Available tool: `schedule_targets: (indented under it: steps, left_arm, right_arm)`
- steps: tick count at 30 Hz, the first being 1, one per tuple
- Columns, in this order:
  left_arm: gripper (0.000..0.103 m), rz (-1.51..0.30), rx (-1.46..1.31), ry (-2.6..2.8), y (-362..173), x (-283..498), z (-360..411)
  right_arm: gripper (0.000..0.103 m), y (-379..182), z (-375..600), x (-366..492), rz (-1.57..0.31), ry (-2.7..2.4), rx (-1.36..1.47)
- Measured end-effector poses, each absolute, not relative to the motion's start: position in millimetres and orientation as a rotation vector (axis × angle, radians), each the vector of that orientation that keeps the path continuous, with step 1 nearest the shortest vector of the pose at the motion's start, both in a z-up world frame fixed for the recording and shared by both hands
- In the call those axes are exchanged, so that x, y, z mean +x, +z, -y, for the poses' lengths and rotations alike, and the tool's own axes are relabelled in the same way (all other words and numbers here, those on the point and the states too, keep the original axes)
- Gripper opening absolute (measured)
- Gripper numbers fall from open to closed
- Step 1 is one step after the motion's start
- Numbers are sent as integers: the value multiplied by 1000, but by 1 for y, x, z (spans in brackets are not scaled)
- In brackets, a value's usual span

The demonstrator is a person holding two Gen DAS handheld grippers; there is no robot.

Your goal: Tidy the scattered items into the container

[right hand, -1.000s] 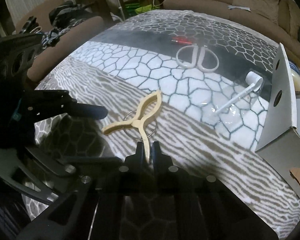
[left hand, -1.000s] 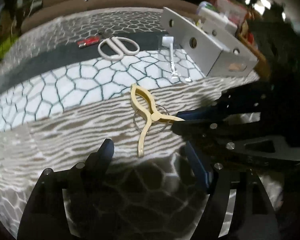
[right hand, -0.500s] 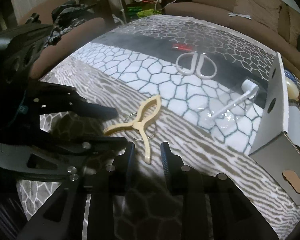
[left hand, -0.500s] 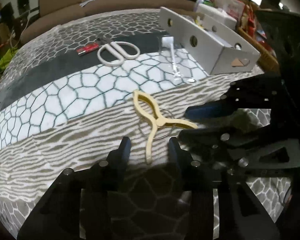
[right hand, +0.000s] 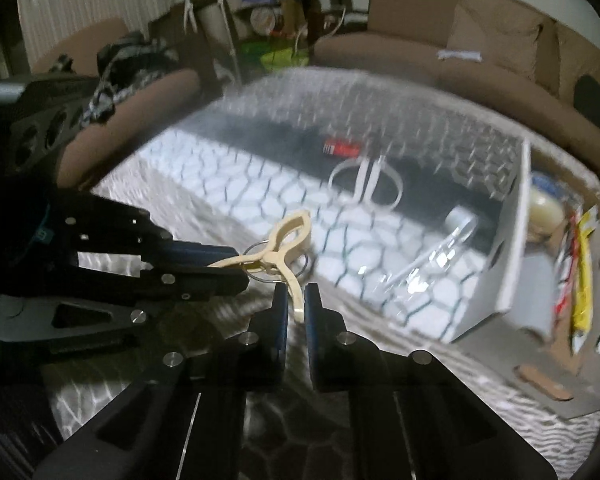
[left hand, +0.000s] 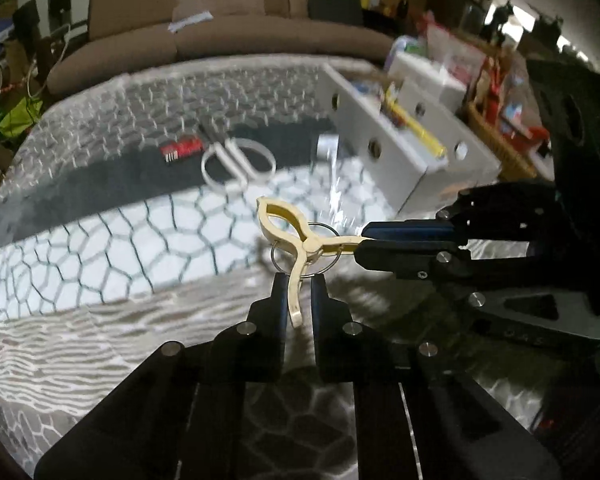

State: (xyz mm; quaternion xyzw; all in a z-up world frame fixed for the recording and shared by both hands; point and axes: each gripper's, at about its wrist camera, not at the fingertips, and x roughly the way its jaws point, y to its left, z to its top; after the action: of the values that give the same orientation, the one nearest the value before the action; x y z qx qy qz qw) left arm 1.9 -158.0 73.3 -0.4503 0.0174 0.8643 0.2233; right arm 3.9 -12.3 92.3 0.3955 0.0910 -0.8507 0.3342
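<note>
While the left gripper point(left hand: 295, 285) pinches one handle of the cream plastic spring clamp point(left hand: 296, 240), the right gripper point(right hand: 296, 298) pinches the other; its tips touch, gripping nothing.

Both wrist cameras are looking steeply down, close over the patterned bed point(left hand: 100, 240); both are sharing the cream clip point(left hand: 296, 240) at frame centre point(right hand: 284, 248).

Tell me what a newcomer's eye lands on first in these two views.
The cream clip with its wire ring, mid-frame: each handle is pinched by a gripper, left gripper and right gripper, jaws shut on it above the patterned blanket. Beyond lie white scissors on the blanket's dark band. The white box, partly filled, sits at the right.
</note>
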Motion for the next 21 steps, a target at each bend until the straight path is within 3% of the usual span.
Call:
schedule_targets:
  steps: [21]
  left_arm:
    - [9,13,-1033,2378,140,-24,94]
  right_arm:
    - [7,159,-66,-7,-134,-2372,927]
